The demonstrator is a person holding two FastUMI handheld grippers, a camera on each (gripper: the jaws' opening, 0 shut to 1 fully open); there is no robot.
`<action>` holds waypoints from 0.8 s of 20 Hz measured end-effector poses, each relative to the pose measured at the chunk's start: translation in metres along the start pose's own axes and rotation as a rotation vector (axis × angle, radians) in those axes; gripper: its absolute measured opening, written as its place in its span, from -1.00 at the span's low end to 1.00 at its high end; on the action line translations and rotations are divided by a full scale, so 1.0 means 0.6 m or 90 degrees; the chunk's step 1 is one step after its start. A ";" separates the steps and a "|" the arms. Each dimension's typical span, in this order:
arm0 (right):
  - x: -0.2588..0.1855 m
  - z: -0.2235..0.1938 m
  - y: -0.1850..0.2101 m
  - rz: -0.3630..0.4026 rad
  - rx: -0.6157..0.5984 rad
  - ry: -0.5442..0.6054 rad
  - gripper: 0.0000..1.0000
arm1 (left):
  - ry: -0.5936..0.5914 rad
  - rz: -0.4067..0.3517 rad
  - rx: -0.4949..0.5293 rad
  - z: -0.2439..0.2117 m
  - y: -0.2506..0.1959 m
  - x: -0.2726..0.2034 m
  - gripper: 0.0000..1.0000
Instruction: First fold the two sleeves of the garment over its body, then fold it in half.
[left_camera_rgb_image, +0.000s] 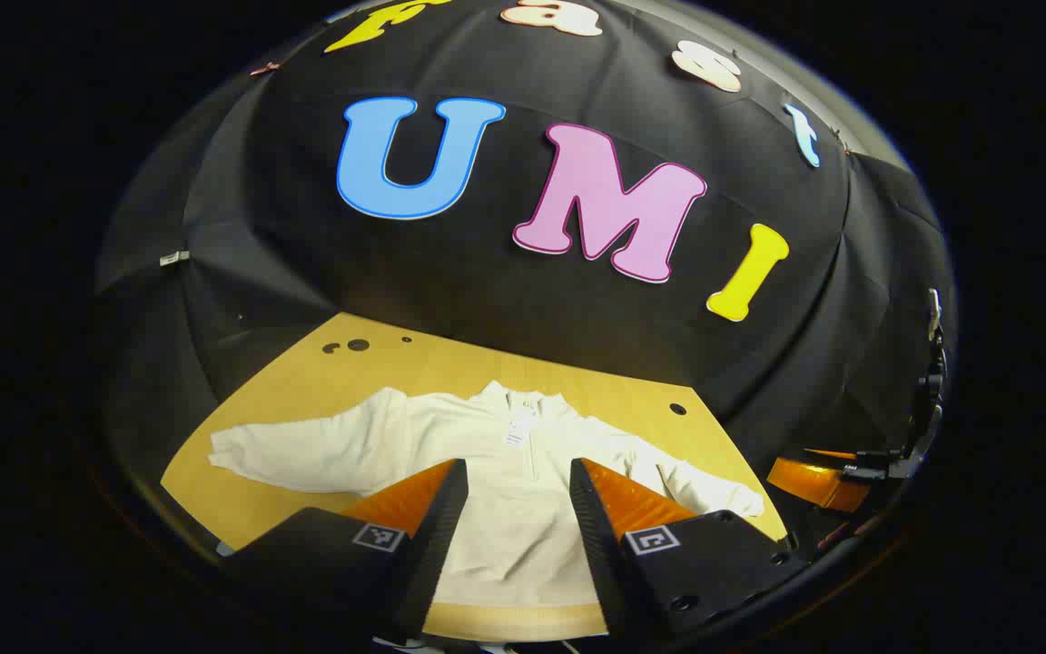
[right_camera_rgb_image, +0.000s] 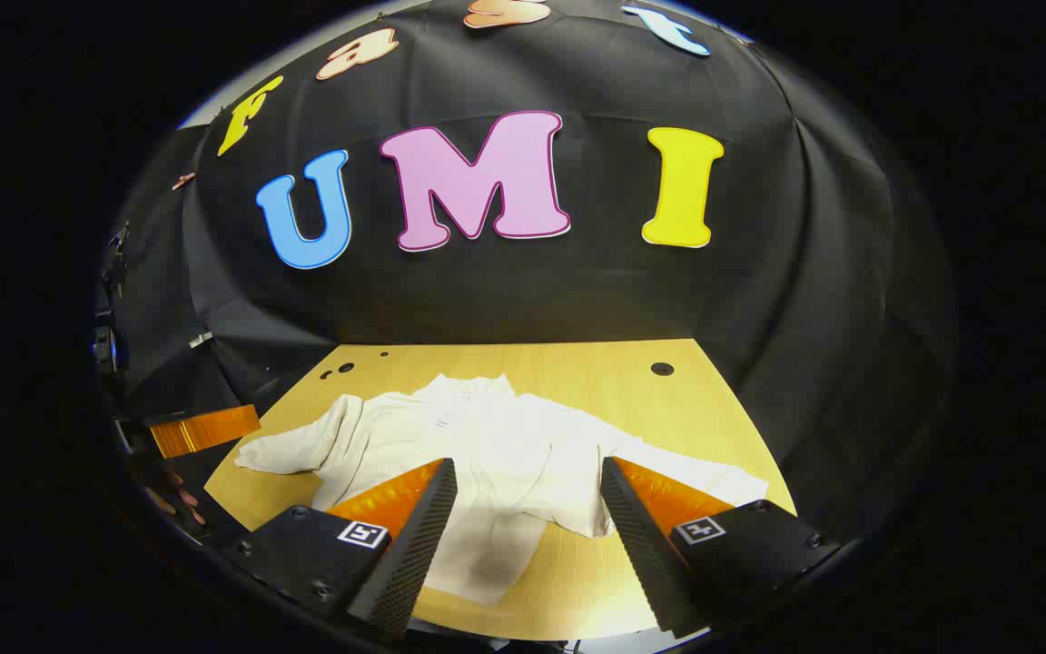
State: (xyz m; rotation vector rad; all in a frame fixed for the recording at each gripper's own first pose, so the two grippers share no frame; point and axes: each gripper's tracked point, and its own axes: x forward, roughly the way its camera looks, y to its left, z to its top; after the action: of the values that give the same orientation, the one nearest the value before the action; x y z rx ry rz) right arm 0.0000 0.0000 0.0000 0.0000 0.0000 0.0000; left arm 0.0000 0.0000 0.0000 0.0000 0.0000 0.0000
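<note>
Cream zip-neck pullover (left_camera_rgb_image: 523, 509) flat on wooden table (left_camera_rgb_image: 305, 372), collar away, both sleeves spread, nothing folded yet. Left gripper (left_camera_rgb_image: 518, 536) fingers wide, holding nothing, above the torso; right gripper (right_camera_rgb_image: 527, 536) likewise wide and free. Suggest: drop onto left sleeve (left_camera_rgb_image: 305, 454) near cuff, pinch single layer, carry low across chest, release flat. Same for right sleeve (right_camera_rgb_image: 695, 477).

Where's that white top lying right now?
The white top lies spread flat on the wooden table, sleeves out to both sides, collar toward the black cloth wall; in the left gripper view it sits just beyond the open left claw.
</note>
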 end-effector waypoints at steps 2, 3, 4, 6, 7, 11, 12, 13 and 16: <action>0.003 -0.011 0.000 0.006 0.002 0.015 0.88 | 0.007 0.015 -0.016 -0.002 0.008 0.003 0.35; 0.002 -0.010 -0.003 0.009 -0.004 0.014 0.83 | 0.000 0.012 -0.013 0.004 0.008 0.001 0.36; 0.000 -0.006 -0.005 0.012 -0.009 0.008 0.80 | -0.005 0.008 -0.006 0.005 0.004 -0.001 0.35; -0.003 0.009 0.000 0.025 -0.004 -0.017 0.82 | -0.018 0.002 0.009 0.015 0.000 -0.003 0.35; -0.006 0.006 -0.002 0.025 -0.005 -0.015 0.83 | -0.021 0.001 0.015 0.016 -0.003 -0.003 0.35; 0.000 0.004 -0.004 0.026 -0.001 -0.007 0.88 | -0.021 -0.011 0.028 0.014 -0.014 -0.004 0.36; 0.001 0.000 -0.004 0.027 0.008 0.000 0.89 | -0.016 -0.015 0.029 0.009 -0.014 -0.006 0.37; 0.003 -0.005 -0.008 0.025 0.023 0.007 0.89 | -0.011 -0.020 0.034 0.004 -0.016 -0.007 0.45; 0.007 -0.020 -0.028 0.005 0.039 0.024 0.92 | -0.004 -0.038 0.036 -0.003 -0.026 -0.011 0.57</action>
State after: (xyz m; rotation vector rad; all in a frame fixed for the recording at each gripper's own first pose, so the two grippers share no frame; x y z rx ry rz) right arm 0.0044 -0.0169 -0.0121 0.0614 0.0372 0.0071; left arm -0.0063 -0.0155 -0.0020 0.0569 -0.0066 -0.0589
